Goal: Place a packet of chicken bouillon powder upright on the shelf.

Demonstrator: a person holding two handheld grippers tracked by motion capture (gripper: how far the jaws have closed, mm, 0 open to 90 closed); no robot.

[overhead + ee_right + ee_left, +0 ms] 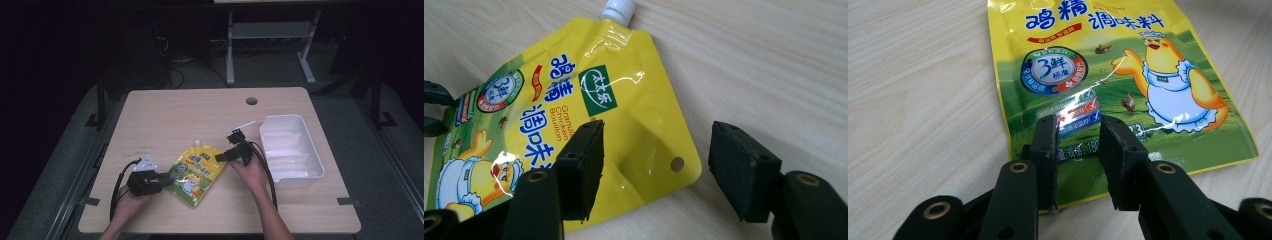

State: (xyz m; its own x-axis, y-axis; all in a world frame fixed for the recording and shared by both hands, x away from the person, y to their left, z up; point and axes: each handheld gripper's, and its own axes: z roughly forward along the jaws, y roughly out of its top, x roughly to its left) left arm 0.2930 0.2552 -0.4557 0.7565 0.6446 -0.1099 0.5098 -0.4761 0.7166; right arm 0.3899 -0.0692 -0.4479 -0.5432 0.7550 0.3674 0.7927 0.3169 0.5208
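While the yellow chicken bouillon pouch (196, 173) lies flat on the wooden table (160, 115), white cap (618, 10) pointing away, left gripper (165, 180) jaws are narrowly parted over its bottom edge. Right gripper (222, 157) jaws spread wide, straddling the upper corner with the punched hole (677, 163). White plastic bin (291, 148) sits to the right.

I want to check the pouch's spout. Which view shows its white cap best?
The right gripper view: the white cap sits close and sharp at the yellow pouch's top corner. The high view shows it as a tiny pale spot; the left gripper view cuts it off.
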